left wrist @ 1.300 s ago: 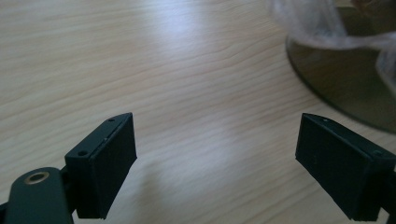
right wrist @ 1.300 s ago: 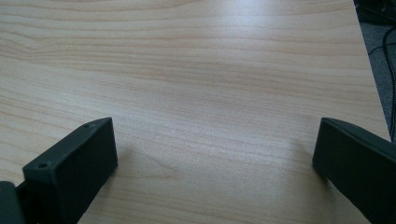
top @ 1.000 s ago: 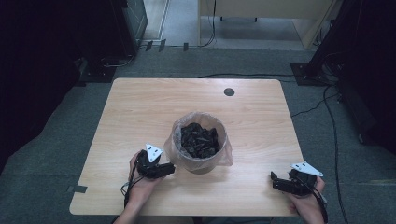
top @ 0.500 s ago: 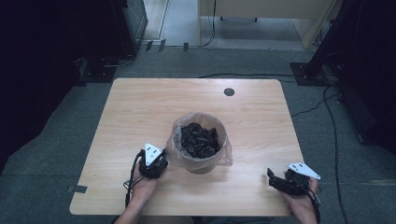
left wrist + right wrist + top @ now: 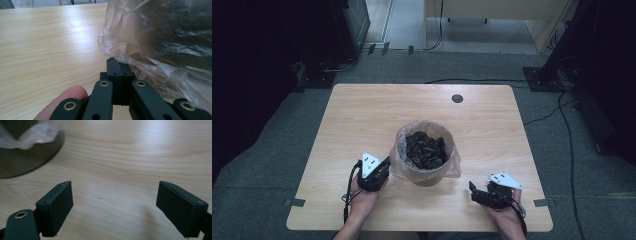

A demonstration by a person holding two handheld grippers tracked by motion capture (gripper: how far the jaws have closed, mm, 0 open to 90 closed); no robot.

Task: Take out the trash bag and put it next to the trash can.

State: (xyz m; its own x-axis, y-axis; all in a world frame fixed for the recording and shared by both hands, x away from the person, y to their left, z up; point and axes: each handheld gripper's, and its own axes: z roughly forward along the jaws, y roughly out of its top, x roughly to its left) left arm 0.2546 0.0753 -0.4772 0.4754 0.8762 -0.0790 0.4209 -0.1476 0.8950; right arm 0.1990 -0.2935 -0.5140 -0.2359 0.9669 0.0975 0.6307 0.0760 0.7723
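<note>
A round bin (image 5: 428, 177) lined with a clear plastic bag (image 5: 400, 146) stands mid-table, filled with dark scraps (image 5: 426, 149). My left gripper (image 5: 385, 165) sits at the bin's left side, and its jaws are shut on the bag's overhanging edge (image 5: 120, 53). In the left gripper view the film drapes over the tips of the left gripper (image 5: 117, 63). My right gripper (image 5: 473, 191) is low over the table to the bin's right, a short way from it. The right gripper (image 5: 116, 196) is open with bare wood between its jaws, which have just closed slightly. The bin's base (image 5: 25, 157) is at that view's upper left.
The wooden table (image 5: 362, 115) has a dark cable hole (image 5: 457, 98) near its far edge. Cables (image 5: 562, 107) run over the grey floor at the right. Dark equipment stands at the left and far right.
The left gripper has shut at the bag's edge beside the bin. The right hand has slid left along the table's near edge toward the bin.
</note>
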